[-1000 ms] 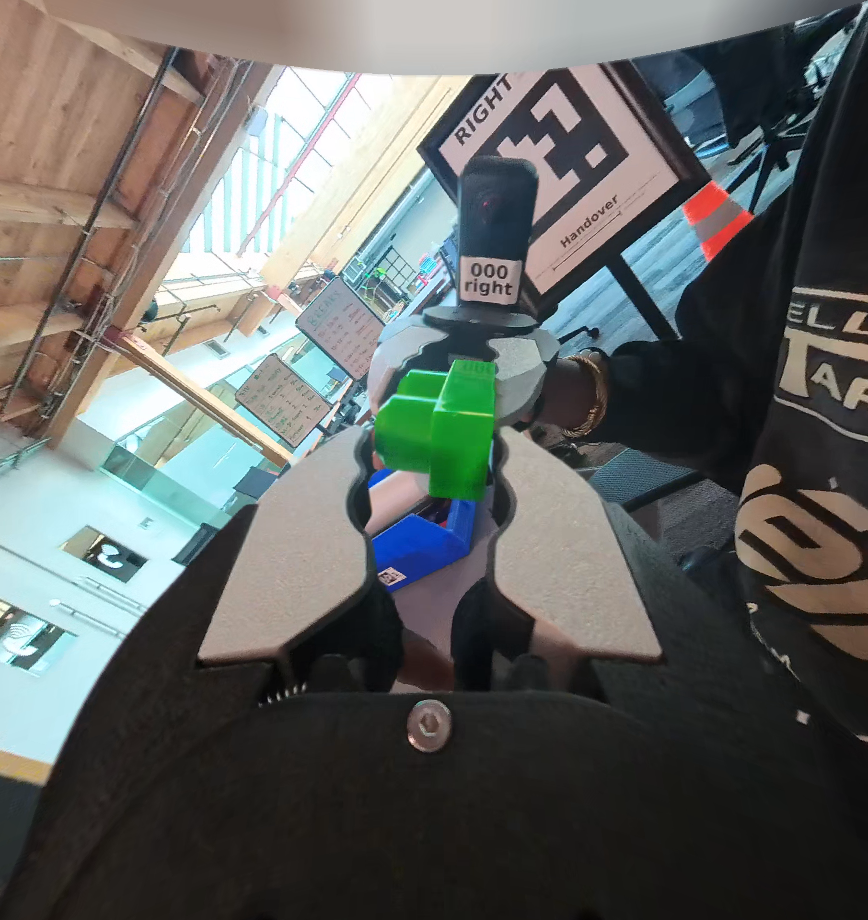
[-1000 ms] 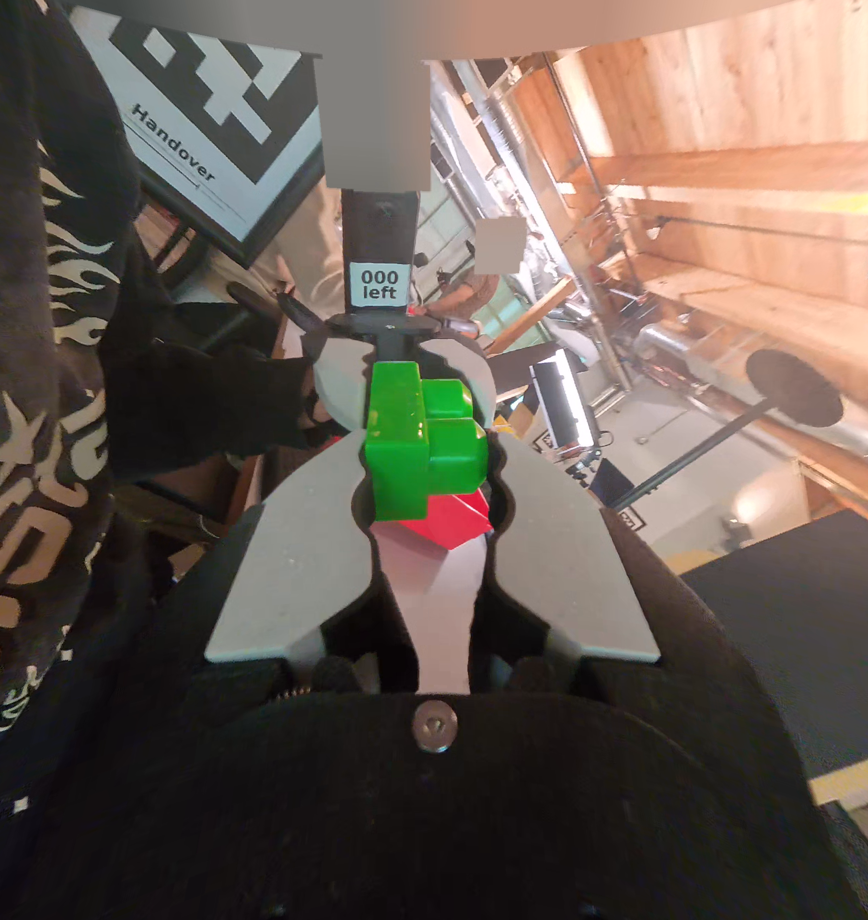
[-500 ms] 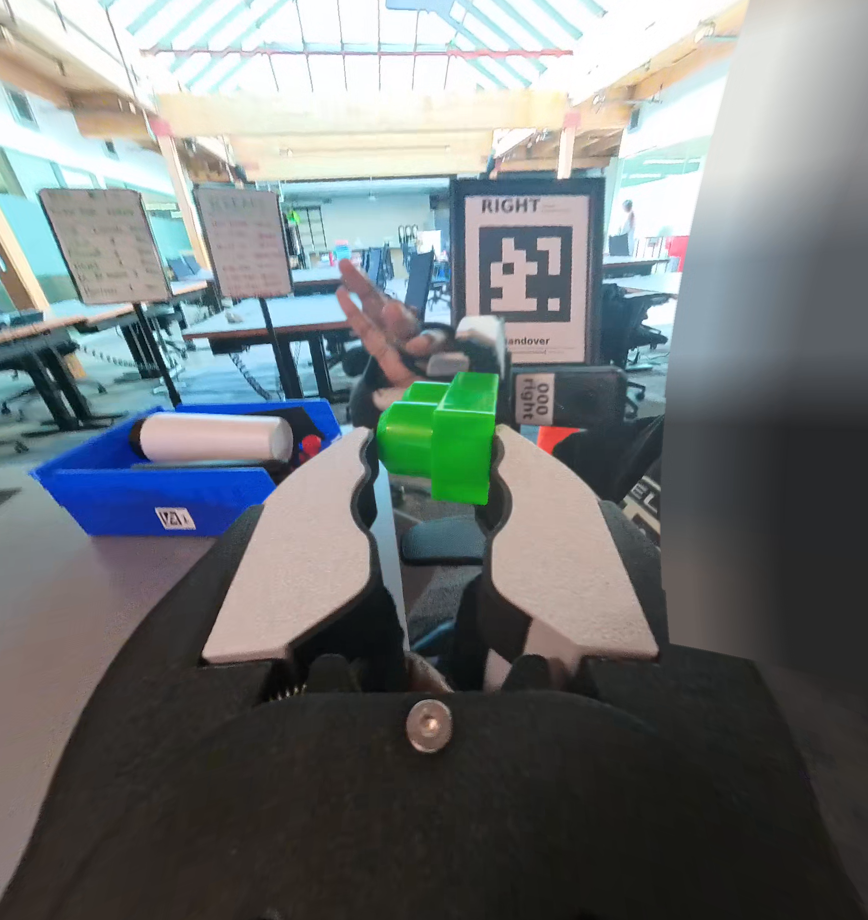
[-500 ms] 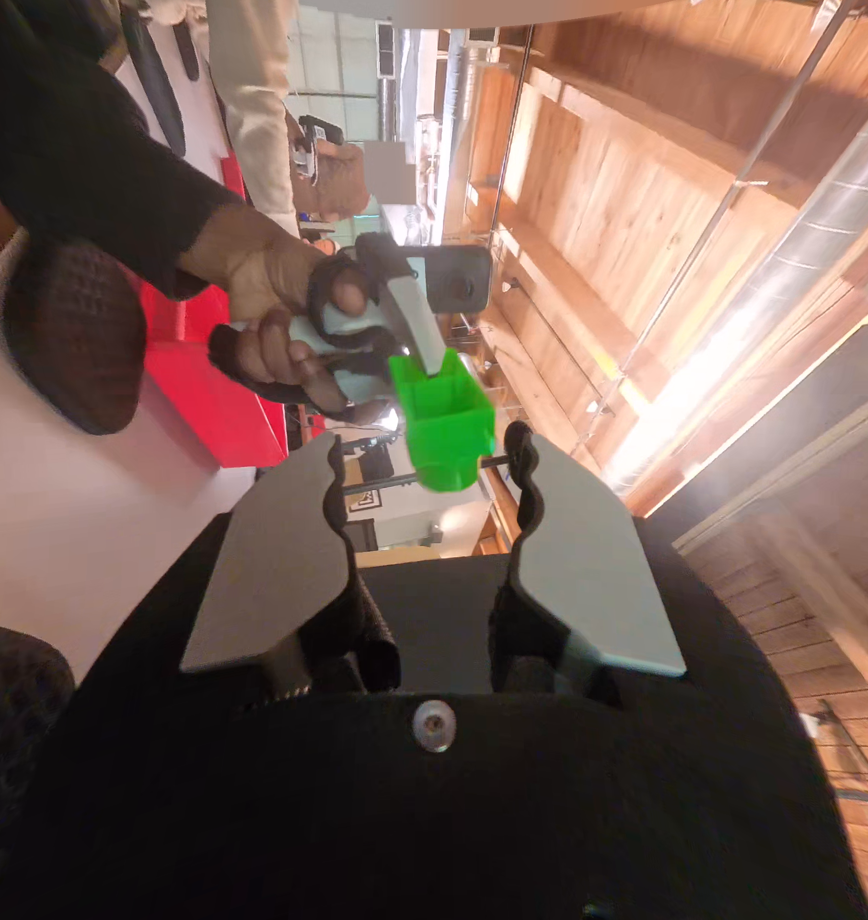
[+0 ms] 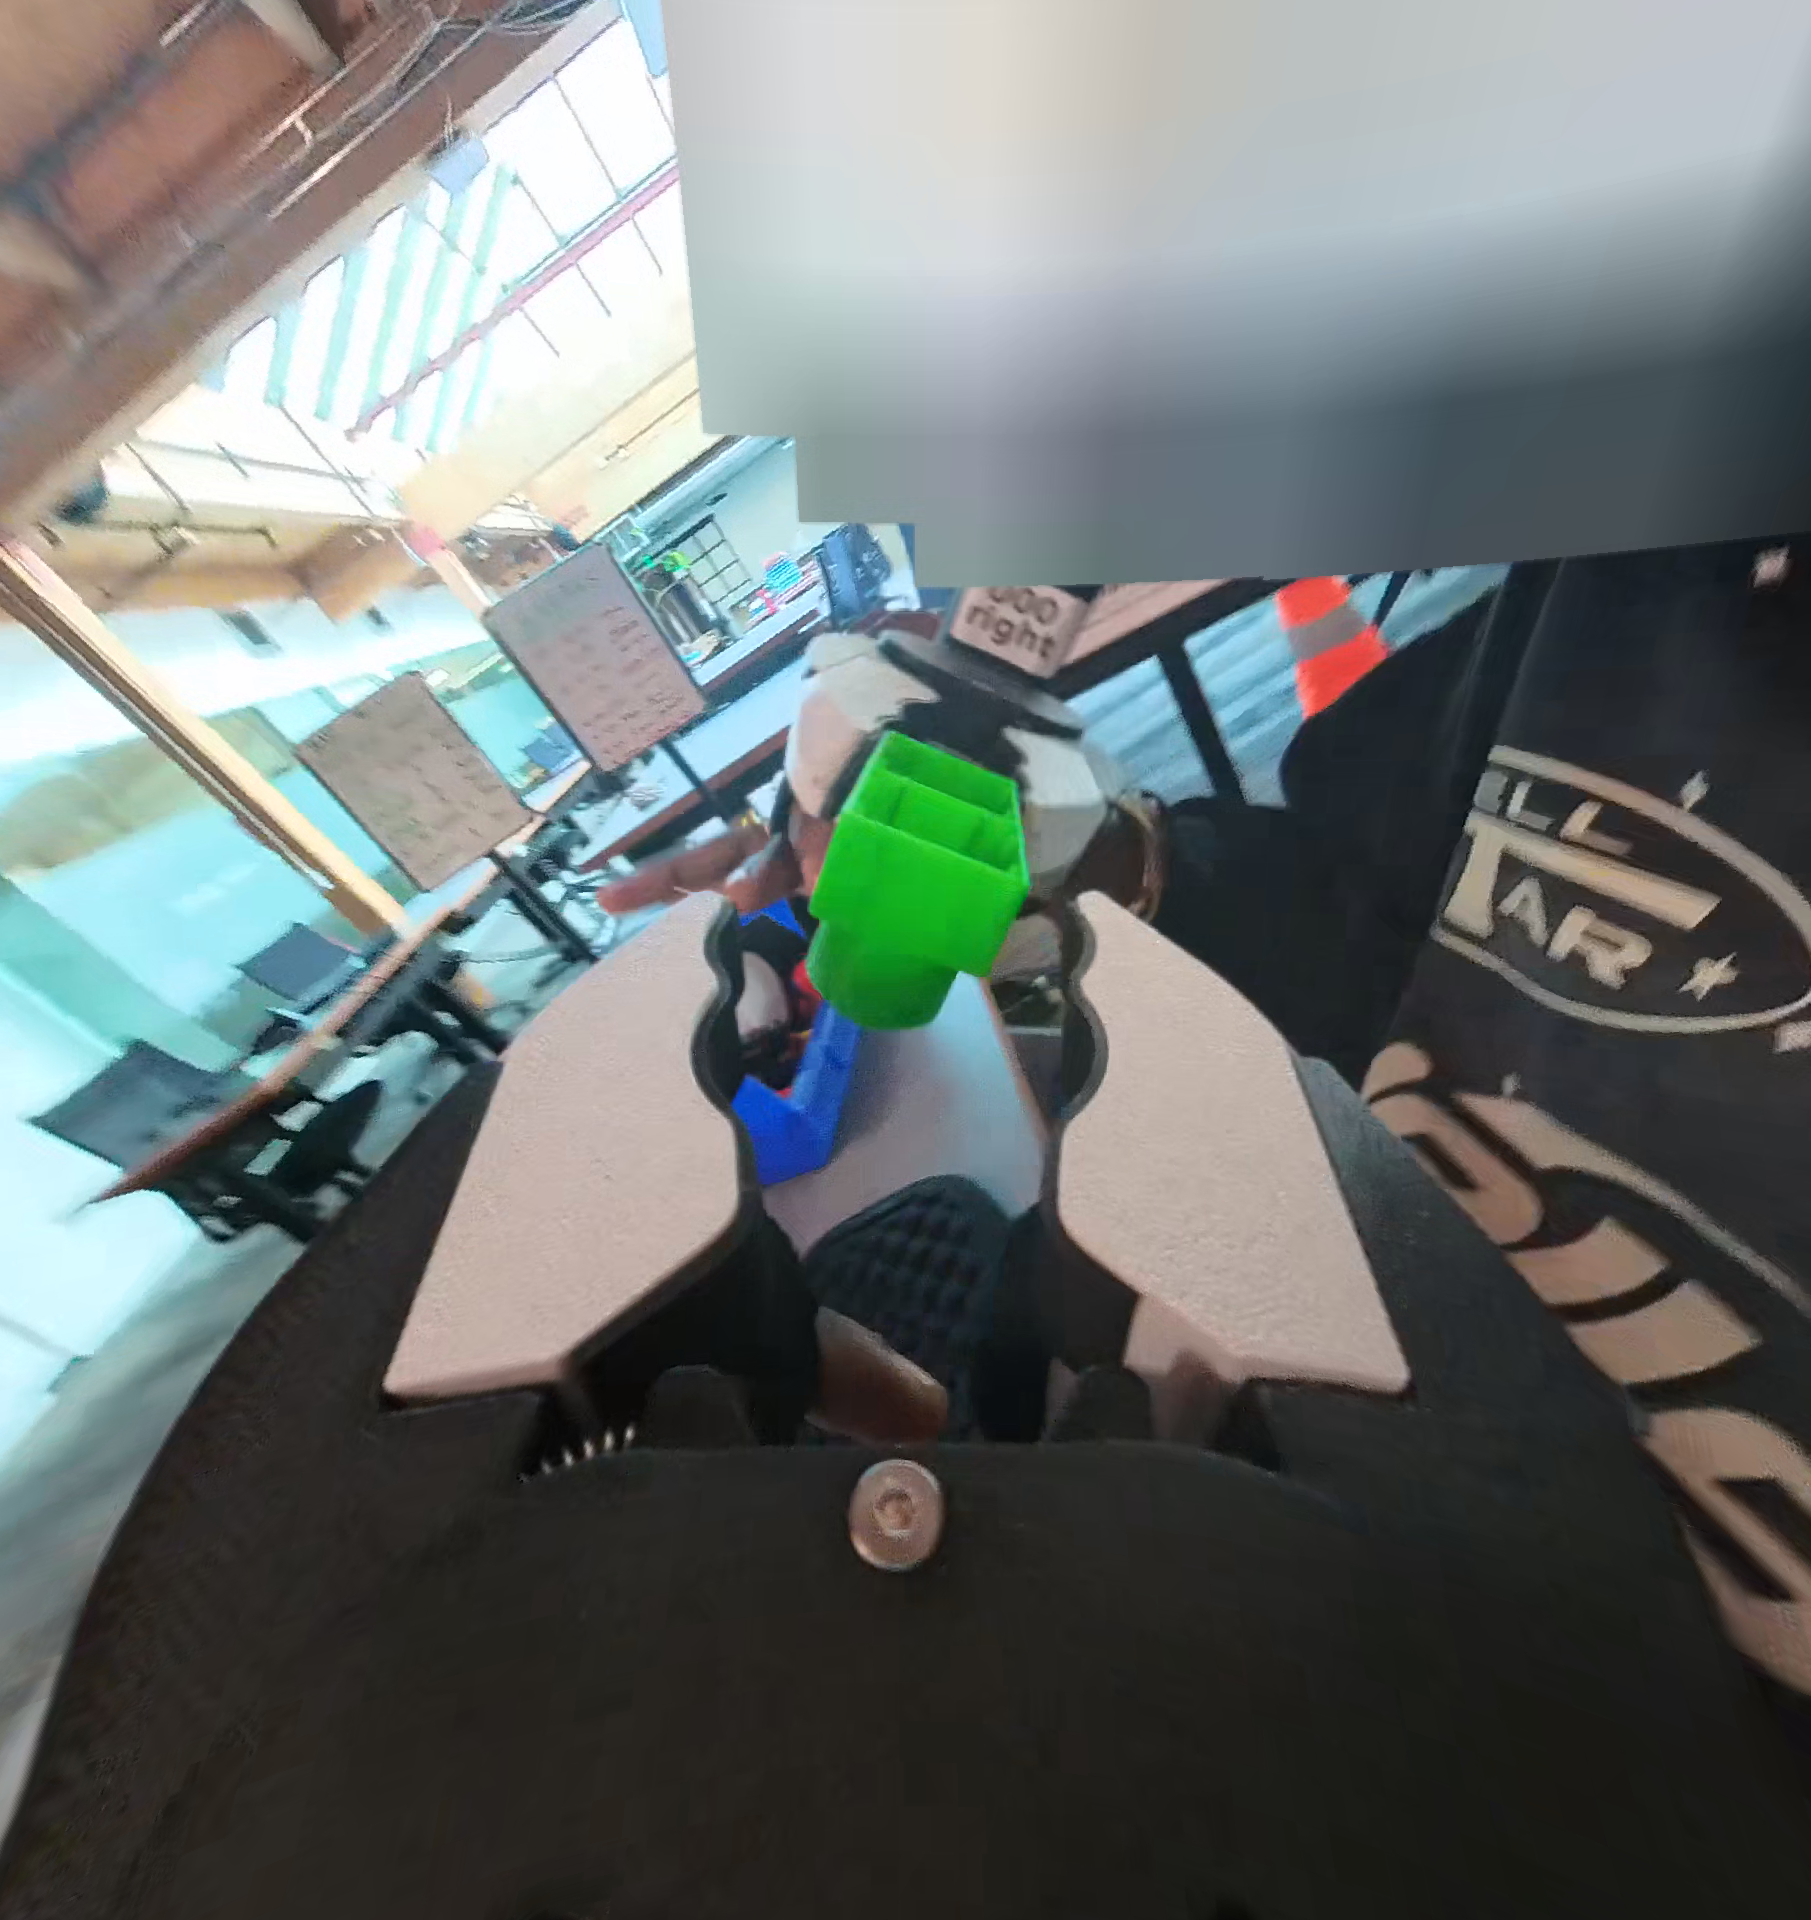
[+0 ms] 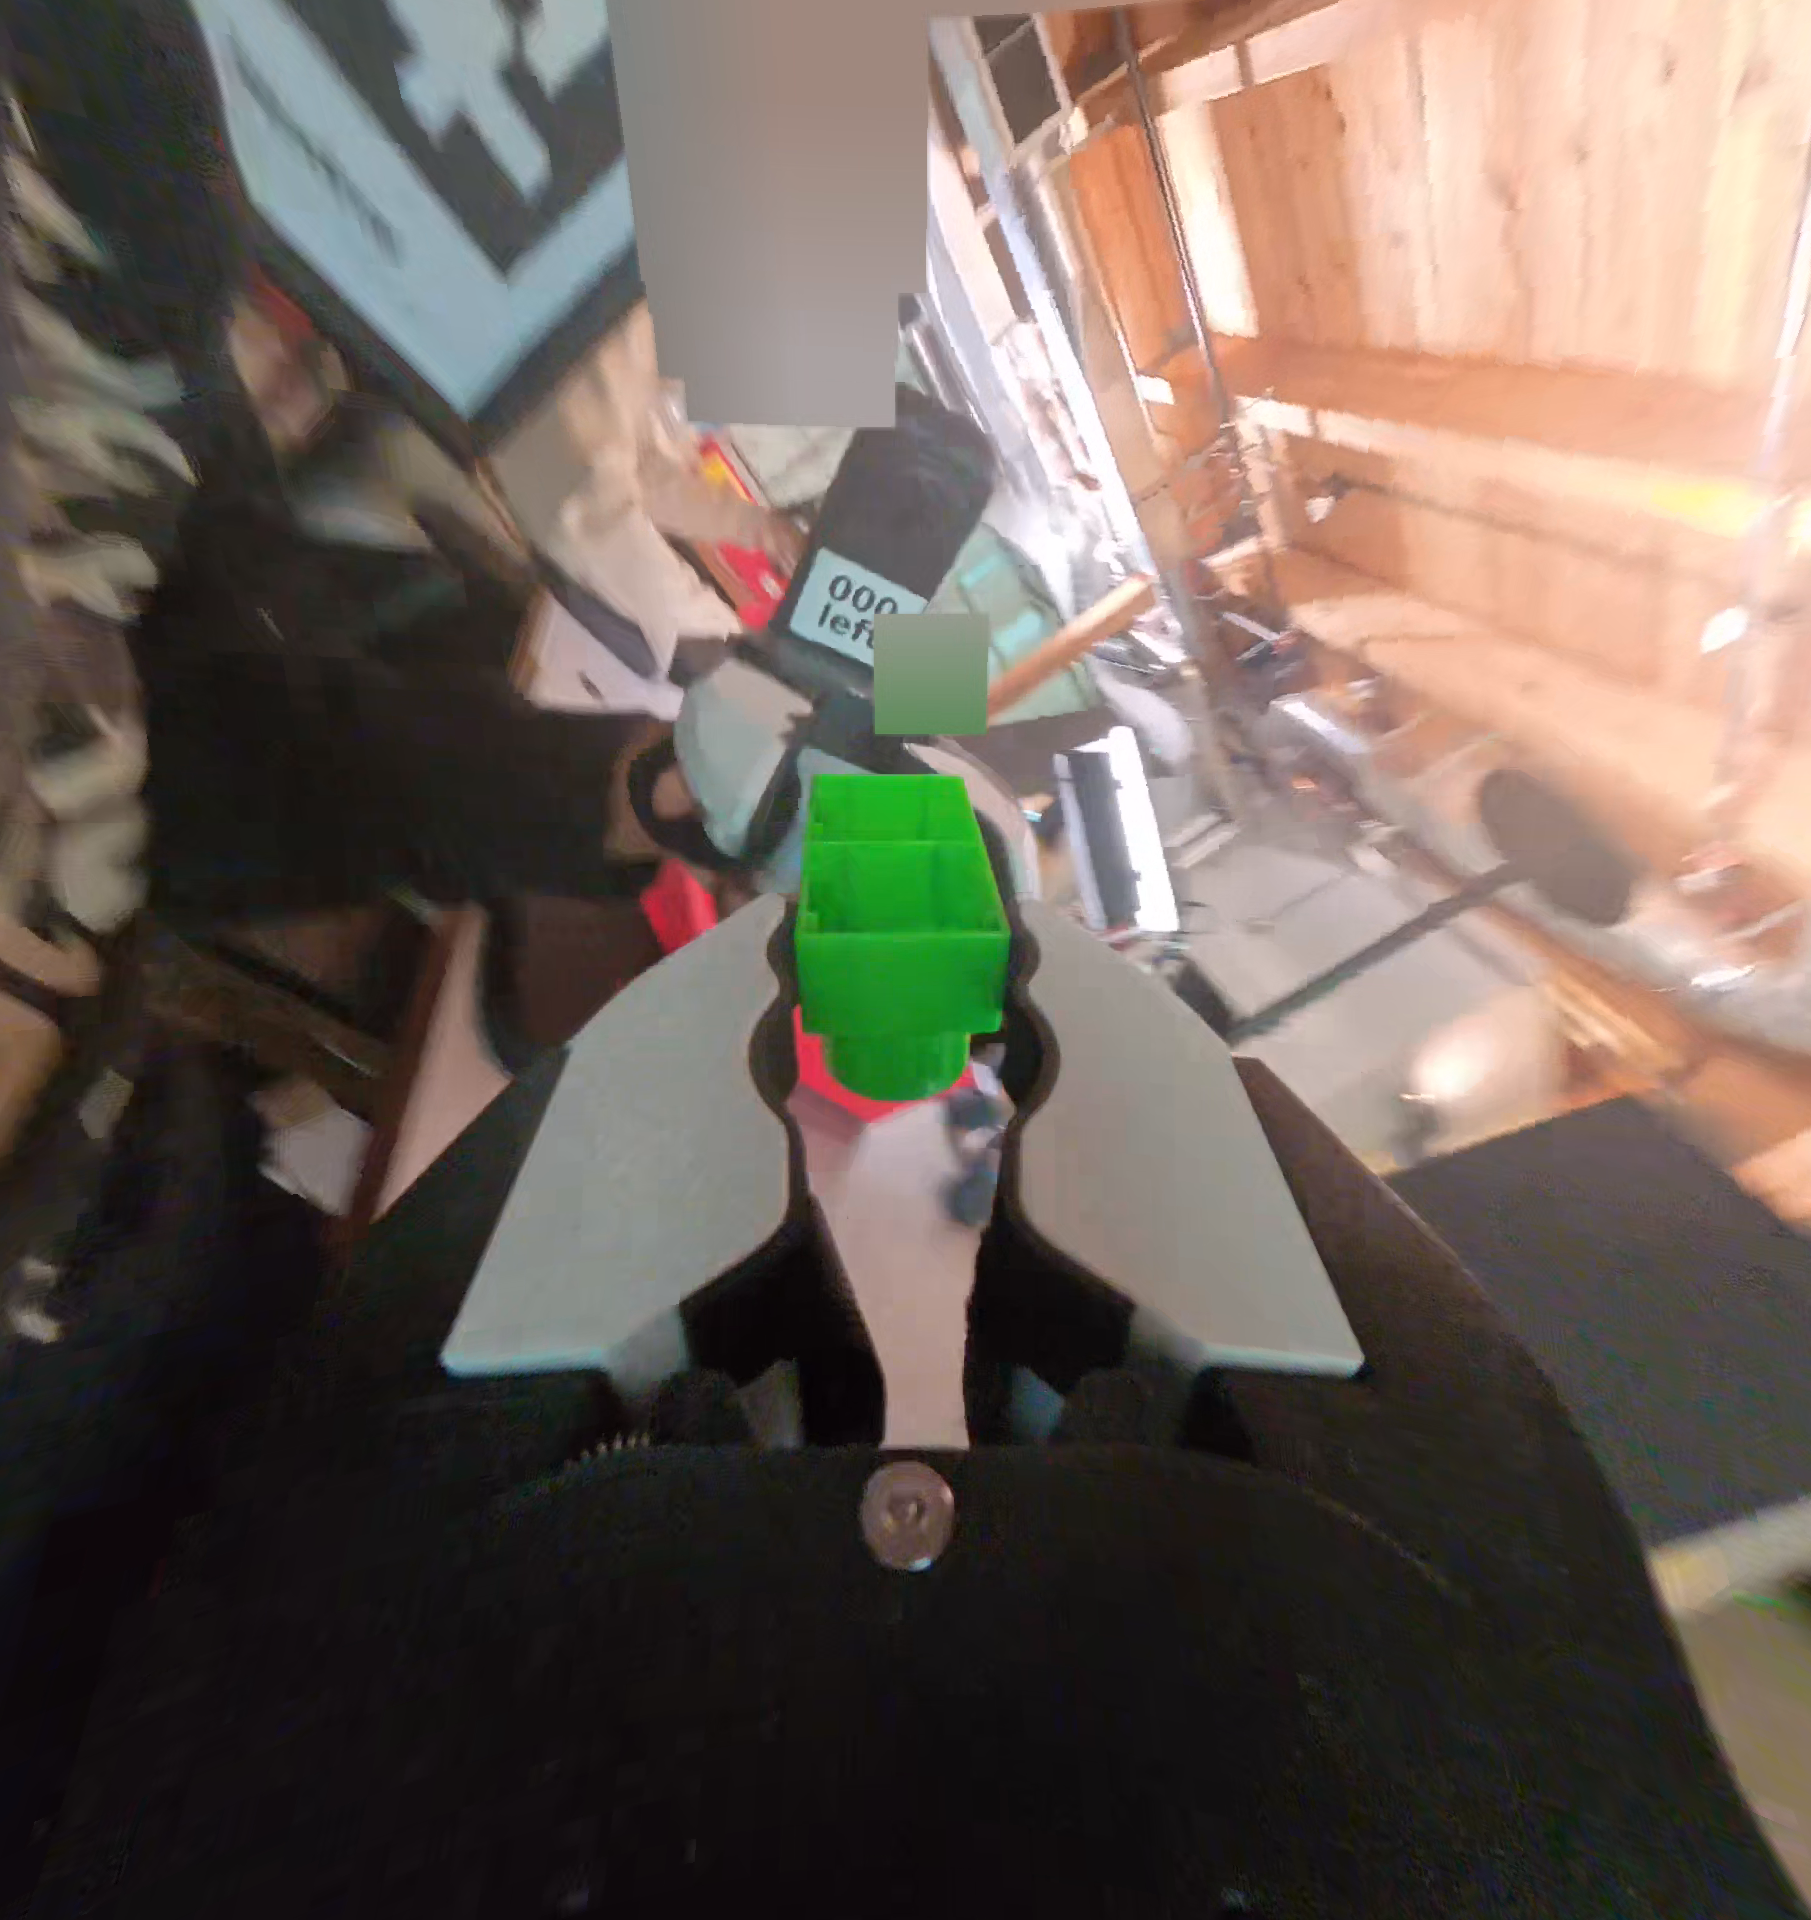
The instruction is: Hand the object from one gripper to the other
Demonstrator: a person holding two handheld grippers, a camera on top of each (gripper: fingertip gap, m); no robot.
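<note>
Right gripper (image 6: 903, 961) clamped on green plastic block (image 6: 901, 940), fingertips pressing both its sides. Left gripper (image 5: 896, 925) jaws apart, block (image 5: 916, 899) just beyond its fingertips, no contact visible. Blue bin (image 5: 792, 1107) seen between left fingers, below block. Red bin (image 6: 677, 904) left of right fingertips.

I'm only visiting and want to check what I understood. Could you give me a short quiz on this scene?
1. Which one clamps the green block? A: left hand-held gripper. B: right hand-held gripper.
2. True or false: the left hand-held gripper is open.
3. Fill in: in the left wrist view, the bin below the block is coloured ____.

Key: 1 B; 2 true; 3 blue.
</note>
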